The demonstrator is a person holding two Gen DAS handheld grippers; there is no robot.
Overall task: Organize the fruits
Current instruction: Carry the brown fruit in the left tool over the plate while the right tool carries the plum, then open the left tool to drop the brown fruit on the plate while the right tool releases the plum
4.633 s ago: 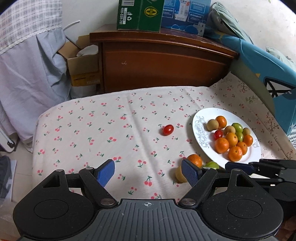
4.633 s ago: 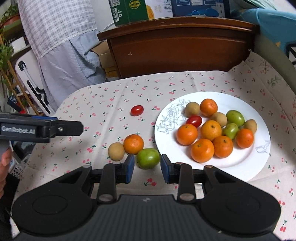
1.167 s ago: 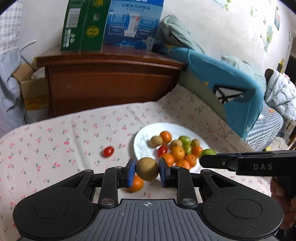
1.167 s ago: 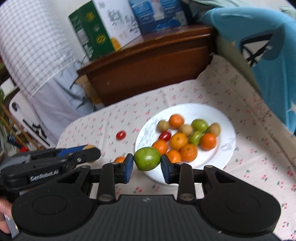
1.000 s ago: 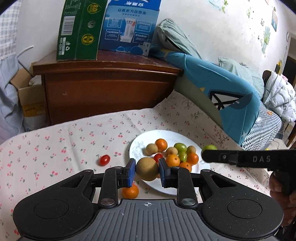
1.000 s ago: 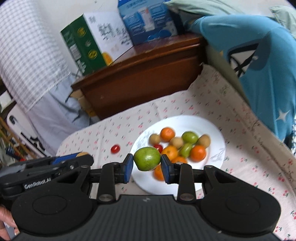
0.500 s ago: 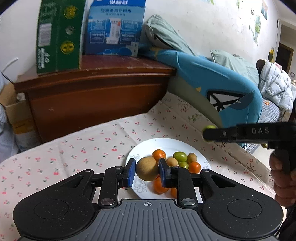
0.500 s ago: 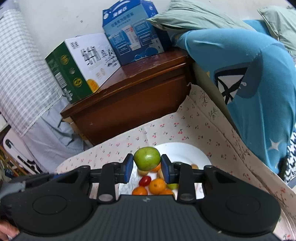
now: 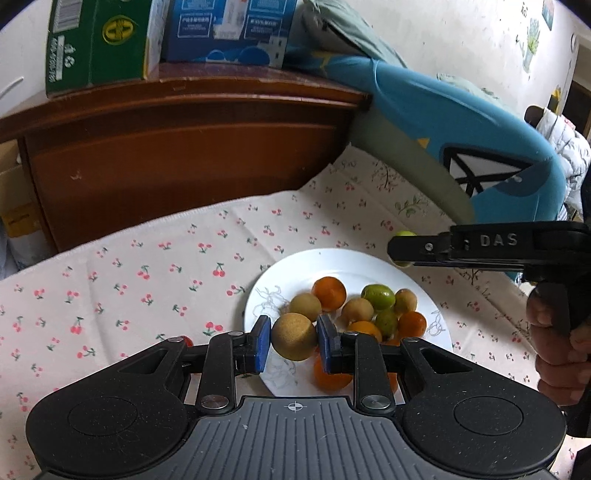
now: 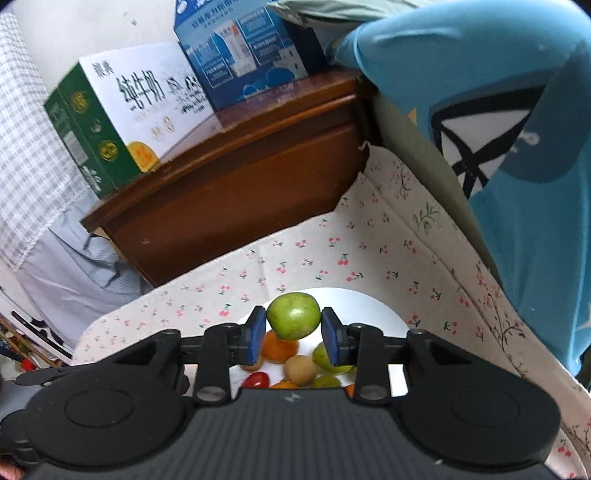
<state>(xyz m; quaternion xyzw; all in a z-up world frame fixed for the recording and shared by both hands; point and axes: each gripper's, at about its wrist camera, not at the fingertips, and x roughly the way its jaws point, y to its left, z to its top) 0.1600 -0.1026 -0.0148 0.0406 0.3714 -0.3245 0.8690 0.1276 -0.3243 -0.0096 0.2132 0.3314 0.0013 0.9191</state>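
Note:
My left gripper [image 9: 293,341] is shut on a round tan fruit [image 9: 294,336], held above the near-left rim of the white plate [image 9: 314,262]. On that plate lie several oranges, green fruits and tan fruits. My right gripper [image 10: 293,328] is shut on a green fruit [image 10: 293,315], hanging over the plate [image 10: 369,306] with fruit visible below it. In the left wrist view the right gripper [image 9: 400,247] reaches in from the right, a sliver of the green fruit [image 9: 405,234] showing at its tip. A red cherry tomato [image 9: 186,339] peeks out by the left finger.
The cherry-print cloth [image 9: 147,266] covers the surface. A wooden cabinet [image 9: 184,147] with a green box [image 9: 99,40] and a blue box [image 9: 229,26] stands behind. A blue cushion [image 9: 461,140] rises at the right. A person's hand [image 9: 557,347] grips the right tool.
Both grippers have moved forward and a little down over the plate, each still shut on its fruit. The plate now sits closer beneath them.

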